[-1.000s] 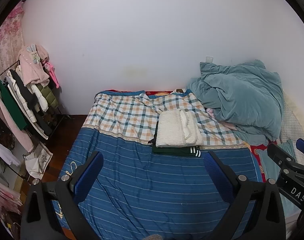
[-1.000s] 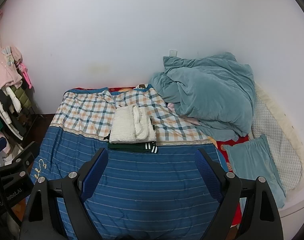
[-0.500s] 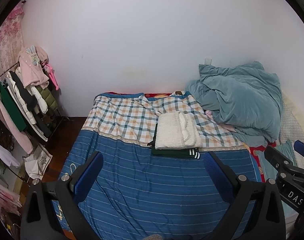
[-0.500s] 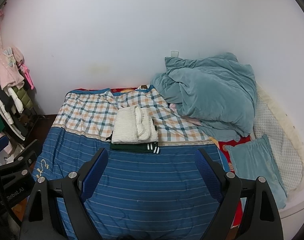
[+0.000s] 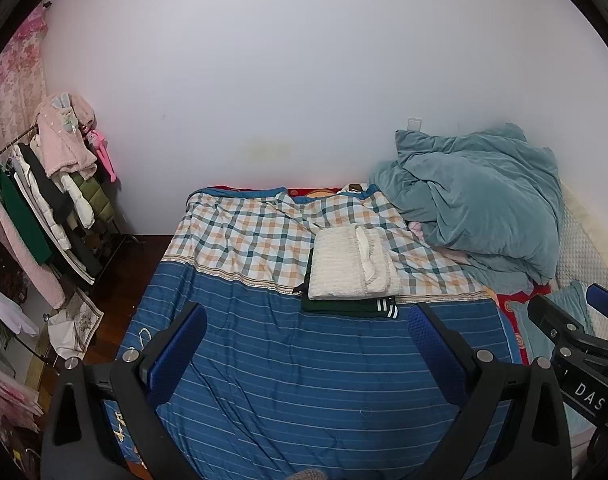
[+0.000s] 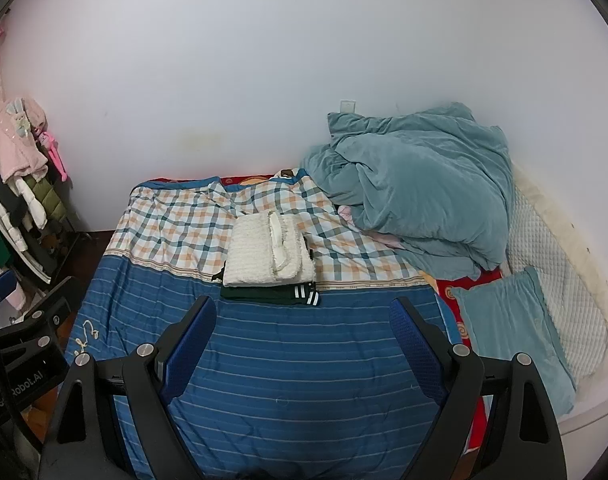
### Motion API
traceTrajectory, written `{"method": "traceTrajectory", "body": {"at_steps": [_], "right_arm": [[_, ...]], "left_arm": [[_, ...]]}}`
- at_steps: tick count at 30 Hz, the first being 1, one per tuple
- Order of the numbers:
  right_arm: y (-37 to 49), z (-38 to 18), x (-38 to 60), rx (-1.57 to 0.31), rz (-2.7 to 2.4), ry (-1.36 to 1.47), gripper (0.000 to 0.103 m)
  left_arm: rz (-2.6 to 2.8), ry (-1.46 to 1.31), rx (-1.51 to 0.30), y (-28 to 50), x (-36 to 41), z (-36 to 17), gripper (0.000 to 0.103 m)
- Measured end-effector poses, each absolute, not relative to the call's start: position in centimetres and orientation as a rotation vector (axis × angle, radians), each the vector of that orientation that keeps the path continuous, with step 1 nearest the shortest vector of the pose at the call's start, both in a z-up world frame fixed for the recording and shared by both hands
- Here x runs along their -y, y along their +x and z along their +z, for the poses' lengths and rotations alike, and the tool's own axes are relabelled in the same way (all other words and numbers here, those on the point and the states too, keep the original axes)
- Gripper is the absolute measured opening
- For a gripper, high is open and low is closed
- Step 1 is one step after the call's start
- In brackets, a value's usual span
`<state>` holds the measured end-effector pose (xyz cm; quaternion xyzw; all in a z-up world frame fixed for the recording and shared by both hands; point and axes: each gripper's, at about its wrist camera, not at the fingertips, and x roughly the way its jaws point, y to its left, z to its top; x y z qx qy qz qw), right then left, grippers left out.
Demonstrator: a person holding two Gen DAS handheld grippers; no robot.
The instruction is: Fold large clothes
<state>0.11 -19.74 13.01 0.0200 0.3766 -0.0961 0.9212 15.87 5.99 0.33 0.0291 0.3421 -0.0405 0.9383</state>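
A folded cream knit garment lies on top of a folded dark green garment with white stripes, mid-bed where the checked cloth meets the blue striped cover. My left gripper hovers open above the blue cover, just short of the stack, with nothing between its fingers. My right gripper is likewise open and empty, a little nearer than the stack. Each gripper's body shows at the edge of the other's view: the right one and the left one.
A crumpled teal duvet is heaped at the bed's far right, with a teal pillow in front of it. A clothes rack full of hanging garments stands left of the bed. The blue striped cover spreads below both grippers.
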Motion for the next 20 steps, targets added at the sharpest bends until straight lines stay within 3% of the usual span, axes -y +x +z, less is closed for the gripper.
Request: {"method": "traceTrajectory", "body": {"at_steps": [20], "right_arm": [[-0.60,13.04,19.77,-0.771,-0.202,0.045,0.090]], "left_arm": [[-0.078,0.058,-0.687,15.79,-5.81,0.73,0.103]]}}
